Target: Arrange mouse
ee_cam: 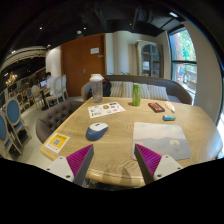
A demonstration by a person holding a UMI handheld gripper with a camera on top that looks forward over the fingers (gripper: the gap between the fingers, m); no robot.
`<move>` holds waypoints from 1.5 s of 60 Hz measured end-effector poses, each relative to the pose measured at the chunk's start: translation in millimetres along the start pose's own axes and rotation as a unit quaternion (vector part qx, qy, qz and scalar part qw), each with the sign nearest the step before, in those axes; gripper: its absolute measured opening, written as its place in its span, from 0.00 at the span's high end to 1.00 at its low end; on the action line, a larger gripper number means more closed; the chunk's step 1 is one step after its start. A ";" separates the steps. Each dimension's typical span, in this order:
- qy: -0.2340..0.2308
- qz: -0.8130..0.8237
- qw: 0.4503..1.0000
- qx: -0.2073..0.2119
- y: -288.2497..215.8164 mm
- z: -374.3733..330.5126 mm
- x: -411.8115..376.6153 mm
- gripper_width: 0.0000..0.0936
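A blue and grey mouse [97, 129] lies on the round wooden table [120, 150], beyond my left finger and left of a pale mouse mat [160, 137]. My gripper [114, 160] is open and empty, held above the table's near edge. Its magenta pads [79, 158] stand wide apart with bare wood between them. The mouse is well ahead of the fingers and apart from them.
On the table stand a green bottle [136, 95], a white jug [96, 86], a printed sheet [106, 109], a yellow and pink booklet [56, 143], a dark case [156, 106] and a small blue item [169, 118]. Chairs [12, 118] stand to the left.
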State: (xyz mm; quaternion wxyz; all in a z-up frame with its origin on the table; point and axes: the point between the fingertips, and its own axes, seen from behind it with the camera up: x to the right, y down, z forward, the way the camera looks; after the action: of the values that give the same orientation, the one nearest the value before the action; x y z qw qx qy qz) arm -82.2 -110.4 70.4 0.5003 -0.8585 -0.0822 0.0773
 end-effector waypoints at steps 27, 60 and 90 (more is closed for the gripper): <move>-0.069 0.012 0.993 -0.090 11.8 148.2 -101.6 0.10; -0.013 -0.027 0.998 -0.062 -14.9 204.5 -96.2 0.49; 0.079 -0.023 0.994 0.078 -137.1 52.9 96.8 0.54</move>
State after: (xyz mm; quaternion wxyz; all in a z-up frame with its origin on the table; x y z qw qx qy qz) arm -7.9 22.2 159.3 0.5721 -0.8182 -0.0564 0.0041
